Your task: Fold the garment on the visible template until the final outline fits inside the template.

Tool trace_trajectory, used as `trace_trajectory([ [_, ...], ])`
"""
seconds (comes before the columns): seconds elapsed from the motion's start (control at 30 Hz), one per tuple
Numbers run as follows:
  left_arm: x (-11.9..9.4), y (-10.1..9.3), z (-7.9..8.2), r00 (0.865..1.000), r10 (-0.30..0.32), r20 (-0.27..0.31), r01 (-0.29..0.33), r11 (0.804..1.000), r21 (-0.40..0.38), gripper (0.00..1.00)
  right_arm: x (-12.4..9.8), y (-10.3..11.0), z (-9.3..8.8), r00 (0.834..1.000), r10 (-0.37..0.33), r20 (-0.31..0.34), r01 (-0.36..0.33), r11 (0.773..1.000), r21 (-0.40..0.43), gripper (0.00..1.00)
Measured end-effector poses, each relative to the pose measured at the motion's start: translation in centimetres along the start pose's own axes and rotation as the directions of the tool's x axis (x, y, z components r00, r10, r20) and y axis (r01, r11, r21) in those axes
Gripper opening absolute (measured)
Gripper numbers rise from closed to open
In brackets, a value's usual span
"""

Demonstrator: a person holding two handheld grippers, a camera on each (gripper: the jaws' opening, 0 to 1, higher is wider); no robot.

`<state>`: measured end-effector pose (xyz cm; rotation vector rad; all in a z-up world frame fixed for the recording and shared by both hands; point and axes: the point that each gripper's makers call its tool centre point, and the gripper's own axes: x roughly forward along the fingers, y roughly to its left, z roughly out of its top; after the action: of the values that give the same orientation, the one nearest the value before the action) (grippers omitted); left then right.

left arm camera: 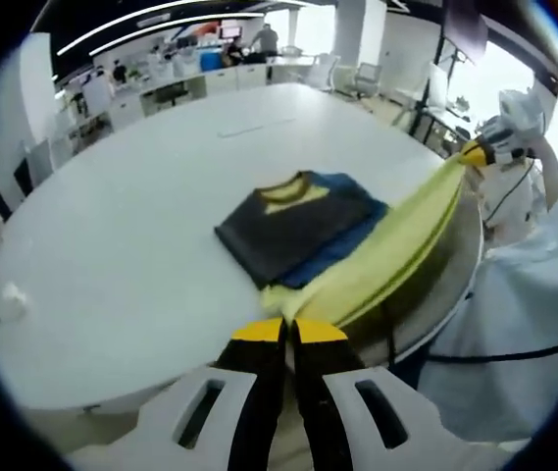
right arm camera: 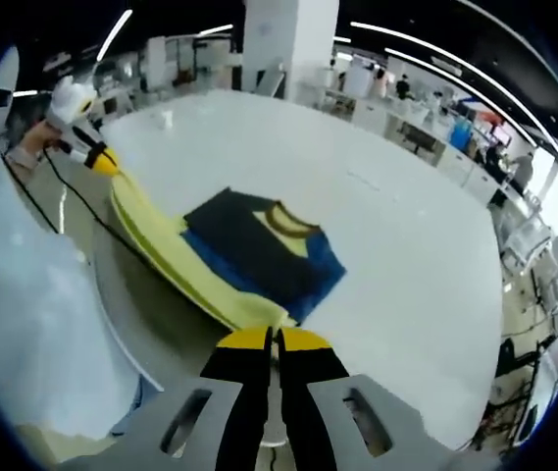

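Looking along the left gripper [left arm camera: 289,332], its two yellow-tipped jaws are seen pressed together on the near end of a yellow strip of the garment [left arm camera: 303,231]. One garment is counted: a dark grey body with a blue part and a yellow collar lies partly folded on the white table [left arm camera: 141,235] just ahead of the jaws, while the yellow strip is stretched taut from the jaws away to the right, off the table edge, to the right gripper [left arm camera: 475,152] held beside a person in white. No template outline can be made out on the table.

In the right gripper view, the right gripper [right arm camera: 276,340] is likewise pressed together, pinching the other end of the yellow strip of the garment [right arm camera: 259,250]. The dark body lies ahead and slightly left of the jaws; the strip runs away to the upper left to the left gripper [right arm camera: 102,157].

Two grippers and one table are counted. The task is judged partway done: the body is compacted, but the yellow portion is not yet laid over, so a fold is left.
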<state>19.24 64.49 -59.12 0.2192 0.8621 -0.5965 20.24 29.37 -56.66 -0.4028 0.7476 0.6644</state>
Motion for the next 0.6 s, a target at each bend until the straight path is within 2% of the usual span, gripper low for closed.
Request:
trace_trajectory([
  [0.27, 1.0, 0.8, 1.0, 1.000, 0.000, 0.016, 0.000, 1.000, 0.005, 0.00, 1.4, -1.3, 0.1, 1.000, -0.006, 0.009, 0.006, 1.000, 0.019, 0.03],
  [0.6, 3.1, 3.1, 3.3, 1.000, 0.012, 0.022, -0.013, 0.999, 0.043, 0.00, 3.6, -3.7, 1.8, 0.998, -0.024, 0.061, 0.023, 0.999, 0.029, 0.03],
])
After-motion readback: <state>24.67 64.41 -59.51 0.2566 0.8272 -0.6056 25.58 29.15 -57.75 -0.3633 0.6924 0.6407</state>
